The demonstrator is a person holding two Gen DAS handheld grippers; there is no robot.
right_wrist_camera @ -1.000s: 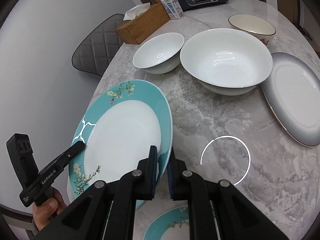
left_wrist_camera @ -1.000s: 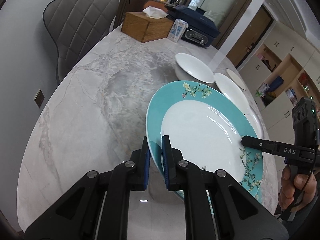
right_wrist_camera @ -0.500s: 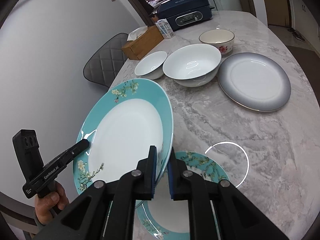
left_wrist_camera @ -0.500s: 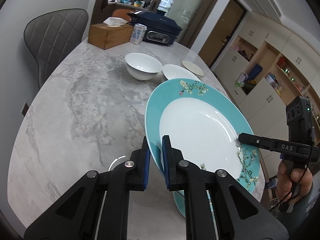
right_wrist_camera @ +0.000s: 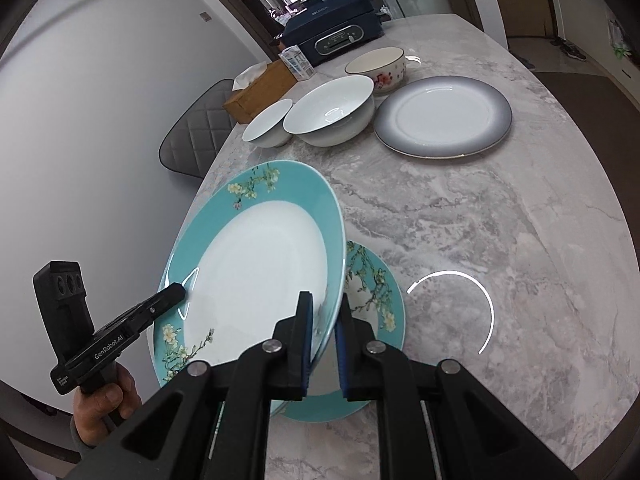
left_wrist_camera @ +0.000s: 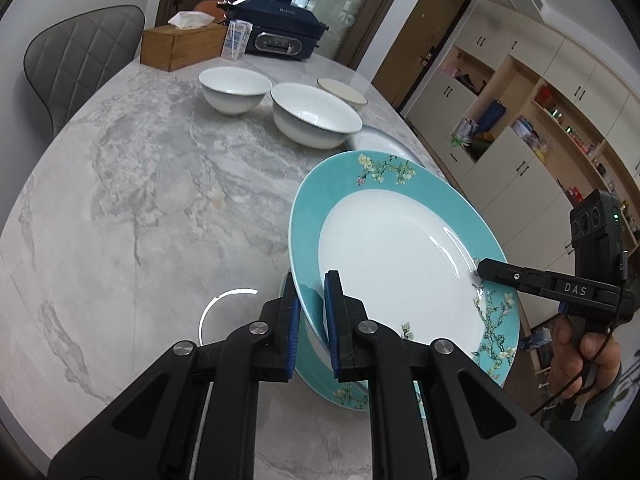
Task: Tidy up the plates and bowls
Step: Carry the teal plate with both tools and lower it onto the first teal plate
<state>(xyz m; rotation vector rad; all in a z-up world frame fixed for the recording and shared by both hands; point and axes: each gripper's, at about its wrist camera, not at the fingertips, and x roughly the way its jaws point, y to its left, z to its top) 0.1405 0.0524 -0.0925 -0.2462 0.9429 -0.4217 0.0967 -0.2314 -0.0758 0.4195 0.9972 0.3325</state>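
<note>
Both tools are nearly closed, each pinching the rim of the same large teal plate (left_wrist_camera: 400, 264). The left tool (left_wrist_camera: 311, 312) clamps the plate's near-left edge between its blue pads; the right tool (right_wrist_camera: 323, 332) clamps the opposite edge. The plate hangs tilted above the counter (left_wrist_camera: 140, 208), carried between the two, and directly over a smaller teal plate (right_wrist_camera: 372, 292) that lies flat on the stone.

A second ago the big plate was farther up the counter, close to the bowls, and only a sliver of the small teal plate showed at the bottom of the right wrist view. Now the plate has travelled back toward the near end and half covers that small plate; the bowls sit well beyond it.

The counter is grey-veined marble. At its far end stand a dark blue appliance (right_wrist_camera: 332, 36), a wooden tissue box (left_wrist_camera: 180, 44) and a small carton (left_wrist_camera: 236, 40). In front of them: a grey-rimmed plate (right_wrist_camera: 444, 116), a large white bowl (right_wrist_camera: 332, 112), a small white bowl (right_wrist_camera: 270, 124) touching it, and a flowered bowl (right_wrist_camera: 378, 66). A quilted grey chair (left_wrist_camera: 80, 64) stands at the counter's side.
</note>
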